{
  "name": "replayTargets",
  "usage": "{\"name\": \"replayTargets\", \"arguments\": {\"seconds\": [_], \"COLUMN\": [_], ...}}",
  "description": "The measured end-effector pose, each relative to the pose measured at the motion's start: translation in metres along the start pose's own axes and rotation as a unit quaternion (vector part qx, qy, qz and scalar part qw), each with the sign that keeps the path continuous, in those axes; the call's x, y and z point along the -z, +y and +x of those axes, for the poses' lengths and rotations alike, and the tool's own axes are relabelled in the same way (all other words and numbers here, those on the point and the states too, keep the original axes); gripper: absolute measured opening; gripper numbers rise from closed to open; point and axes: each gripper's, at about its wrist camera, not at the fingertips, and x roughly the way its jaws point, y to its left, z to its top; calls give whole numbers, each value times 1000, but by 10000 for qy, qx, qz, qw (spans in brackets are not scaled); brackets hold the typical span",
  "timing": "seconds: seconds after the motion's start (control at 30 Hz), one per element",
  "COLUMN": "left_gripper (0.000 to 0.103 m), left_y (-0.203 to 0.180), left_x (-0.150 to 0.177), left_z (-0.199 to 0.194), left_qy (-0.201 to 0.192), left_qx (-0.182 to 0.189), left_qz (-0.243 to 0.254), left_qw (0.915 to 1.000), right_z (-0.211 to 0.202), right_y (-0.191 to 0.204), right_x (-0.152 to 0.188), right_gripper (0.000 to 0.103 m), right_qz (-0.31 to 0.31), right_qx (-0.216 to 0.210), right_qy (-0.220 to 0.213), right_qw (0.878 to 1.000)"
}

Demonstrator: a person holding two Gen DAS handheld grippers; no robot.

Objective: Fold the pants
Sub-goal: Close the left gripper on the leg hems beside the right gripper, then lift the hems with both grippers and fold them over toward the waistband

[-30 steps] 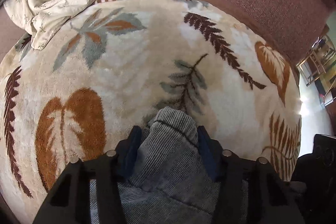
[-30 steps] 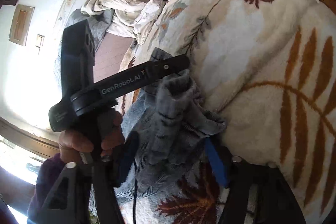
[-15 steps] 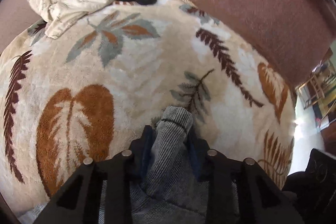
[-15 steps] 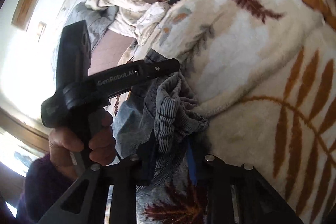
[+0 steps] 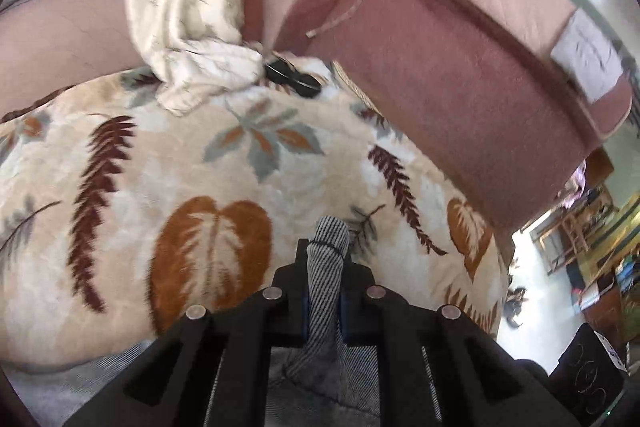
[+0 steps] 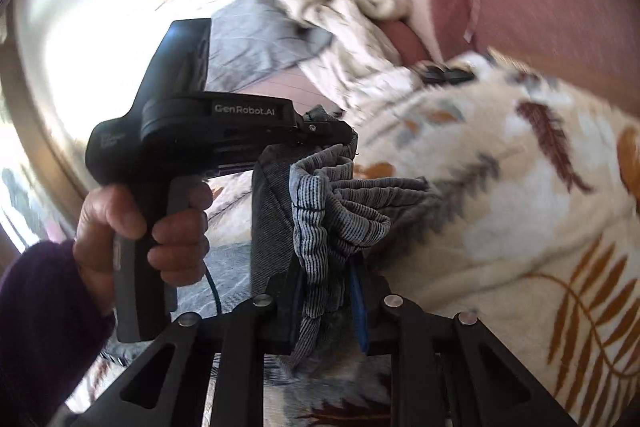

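Pants (image 5: 326, 279): grey ribbed corduroy, stitched hem. You hold one hem end pinched narrow and upright between your left jaws, another bunched in loose folds (image 6: 340, 203) between your right jaws; the rest hangs below, lifted over the leaf-patterned blanket (image 5: 168, 163).

Ahead of the left gripper (image 5: 324, 267) a broad stretch of blanket (image 5: 168, 163) is left bare; passage farther on is barred by the sofa back (image 5: 460, 99), crumpled sheet (image 5: 200, 27) and sunglasses (image 5: 294, 77); the right gripper (image 6: 326, 291) is hemmed leftward by the left hand (image 6: 132, 227).
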Motion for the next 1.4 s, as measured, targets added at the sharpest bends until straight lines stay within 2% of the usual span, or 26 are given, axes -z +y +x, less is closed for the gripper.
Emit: {"name": "replayTargets", "arguments": {"seconds": [0.1, 0.2, 0.3, 0.37, 0.43, 0.57, 0.63, 0.67, 0.7, 0.77, 0.83, 0.9, 1.0, 1.13, 1.2, 1.27, 1.33, 1.37, 1.4], "left_gripper": [12, 21, 52, 59, 59, 59, 59, 61, 65, 70, 70, 78, 80, 80, 80, 80, 79, 73, 58], "left_y": [19, 45, 78, 98, 122, 157, 163, 165, 165, 164, 163, 159, 152, 153, 154, 151, 142, 138, 132], "left_x": [8, 19, 34, 43, 57, 84, 98, 104, 111, 120, 132, 137, 136, 135, 131, 126, 116, 112, 107], "left_z": [-24, -48, -75, -88, -103, -123, -134, -138, -141, -144, -148, -145, -133, -116, -108, -102, -96, -93, -89], "left_qy": [-235, -430, -672, -781, -851, -777, -780, -777, -743, -709, -724, -587, -309, -63, -11, -17, 28, 41, 106], "left_qx": [78, -41, -277, -445, -614, -924, -996, -1005, -1053, -1135, -1055, -1087, -1365, -1512, -1512, -1502, -1586, -1625, -1781], "left_qz": [-267, -595, -997, -1212, -1465, -1898, -2036, -2083, -2148, -2284, -2448, -2579, -2667, -2883, -3022, -3008, -2817, -2689, -2506], "left_qw": [9993, 9973, 9924, 9885, 9836, 9744, 9708, 9698, 9681, 9643, 9611, 9582, 9536, 9455, 9412, 9418, 9463, 9493, 9515], "right_z": [4, 16, 29, 38, 51, 75, 75, 72, 67, 54, 41, 34, 31, 47, 54, 60, 65, 64, 66], "right_y": [30, 66, 97, 117, 130, 144, 149, 149, 147, 141, 131, 128, 96, 61, 52, 42, 40, 37, 38], "right_x": [1, 7, 17, 26, 38, 61, 68, 68, 65, 54, 40, 27, 4, -8, -5, -4, -3, 0, 2], "right_gripper": [21, 21, 21, 21, 21, 30, 34, 41, 44, 61, 65, 65, 69, 69, 69, 69, 67, 66, 65], "right_qz": [-439, -910, -1360, -1665, -1856, -2185, -2447, -2493, -2436, -2128, -1828, -1573, -858, 129, 336, 378, 343, 302, 252], "right_qx": [-41, -166, -309, -357, -437, -489, -524, -623, -816, -1312, -1599, -1616, -1311, -1018, -916, -780, -640, -603, -572], "right_qy": [-33, 146, 390, 548, 880, 1671, 1749, 1693, 1622, 1433, 1138, 818, 465, 749, 955, 1088, 1180, 1236, 1295], "right_qw": [9990, 9956, 9895, 9839, 9777, 9602, 9522, 9515, 9527, 9576, 9634, 9708, 9866, 9919, 9906, 9903, 9904, 9900, 9896]}}
